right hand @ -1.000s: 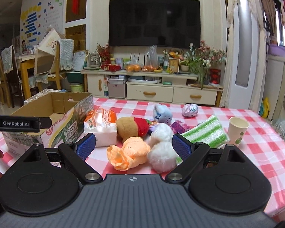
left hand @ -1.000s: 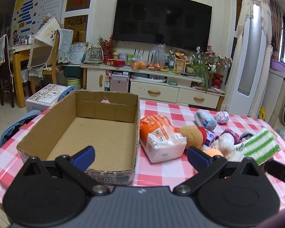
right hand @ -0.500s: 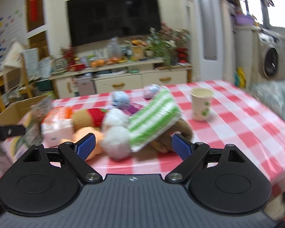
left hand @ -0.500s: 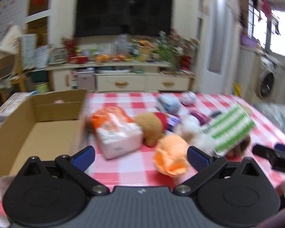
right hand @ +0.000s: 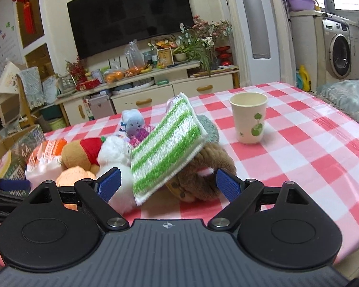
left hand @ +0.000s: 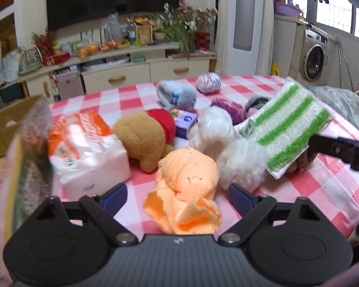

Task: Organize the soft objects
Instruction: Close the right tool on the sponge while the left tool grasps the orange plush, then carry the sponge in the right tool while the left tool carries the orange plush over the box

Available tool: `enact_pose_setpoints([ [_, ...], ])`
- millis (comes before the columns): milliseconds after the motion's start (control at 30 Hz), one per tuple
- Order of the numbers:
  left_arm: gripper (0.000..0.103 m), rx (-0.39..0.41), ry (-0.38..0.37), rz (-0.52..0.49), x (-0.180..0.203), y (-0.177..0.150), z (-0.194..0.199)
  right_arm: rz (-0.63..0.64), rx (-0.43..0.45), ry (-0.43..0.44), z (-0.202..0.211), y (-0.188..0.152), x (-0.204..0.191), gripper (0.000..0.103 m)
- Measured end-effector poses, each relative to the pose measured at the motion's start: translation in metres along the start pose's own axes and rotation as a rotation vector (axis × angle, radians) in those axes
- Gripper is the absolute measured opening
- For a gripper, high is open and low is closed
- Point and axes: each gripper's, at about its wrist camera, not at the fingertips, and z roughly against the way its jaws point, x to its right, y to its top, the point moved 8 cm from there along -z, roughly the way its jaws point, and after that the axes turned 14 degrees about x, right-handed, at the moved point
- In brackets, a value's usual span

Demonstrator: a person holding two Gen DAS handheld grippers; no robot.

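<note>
Left gripper (left hand: 177, 197): jaws spread wide, empty, straddling an orange cloth (left hand: 186, 189) on the checked table (left hand: 328, 186). Right gripper (right hand: 168, 184): jaws wide apart, empty, before a green-striped pad (right hand: 167, 148) tilted over a brown plush (right hand: 203, 169). Heap nearby: tissue pack (left hand: 83, 153), bear (left hand: 143, 138), white fluff (left hand: 227, 148), blue toy (left hand: 177, 95). Box (left hand: 2, 134) at left. Cup (right hand: 249, 117) upright, apart from the heap.

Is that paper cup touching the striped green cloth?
Apart. The right wrist view shows bare checked tablecloth between the cup and the cloth.
</note>
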Motion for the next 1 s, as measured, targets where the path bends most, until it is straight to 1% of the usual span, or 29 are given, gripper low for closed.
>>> enact_pose_setpoints([
  [200,0.079,-0.03,-0.051,0.008,0.006,-0.001,-0.022,-0.048,0.007,0.001,-0.011,0.006,0.0,0.103],
  [233,0.074,-0.038,-0.052,0.01,0.006,-0.001,-0.025,-0.058,0.008,0.001,-0.012,0.007,0.0,0.101],
  [267,0.069,-0.047,-0.053,0.017,0.006,-0.002,-0.028,-0.063,0.011,0.003,-0.012,0.008,0.0,0.097],
  [300,0.067,-0.057,-0.055,0.029,0.005,-0.003,-0.03,-0.064,0.013,0.005,-0.01,0.009,-0.001,0.095],
  [367,0.066,-0.063,-0.057,0.051,0.004,-0.003,-0.033,-0.068,0.013,0.014,-0.008,0.008,-0.005,0.084],
  [467,0.063,-0.073,-0.056,0.057,0.003,-0.001,-0.033,-0.068,0.008,0.032,-0.004,0.004,-0.014,0.074],
  [567,0.06,-0.079,-0.053,0.081,0.002,0.0,-0.031,-0.077,-0.013,0.057,-0.003,-0.002,-0.022,0.067],
  [667,0.058,-0.079,-0.046,0.084,-0.002,0.001,-0.03,-0.145,-0.054,0.087,-0.002,-0.007,-0.024,0.062],
  [700,0.058,-0.078,-0.043,0.091,-0.003,0.001,-0.029,-0.147,-0.066,0.09,-0.001,-0.009,-0.027,0.06],
  [767,0.057,-0.075,-0.042,0.102,-0.005,0.003,-0.027,-0.131,-0.086,0.085,0.001,-0.012,-0.033,0.042],
  [800,0.057,-0.071,-0.043,0.105,-0.006,0.004,-0.026,-0.135,-0.097,0.087,-0.002,-0.011,-0.036,0.037],
  [833,0.057,-0.064,-0.046,0.109,-0.006,0.006,-0.023,-0.14,-0.104,0.088,-0.003,-0.009,-0.04,0.03],
  [900,0.057,-0.047,-0.052,0.11,-0.007,0.011,-0.018,-0.131,-0.11,0.085,0.004,-0.007,-0.044,0.026],
  [1000,0.057,-0.018,-0.056,0.114,-0.01,0.019,-0.01,-0.087,-0.108,0.083,0.009,0.0,-0.056,0.025],
])
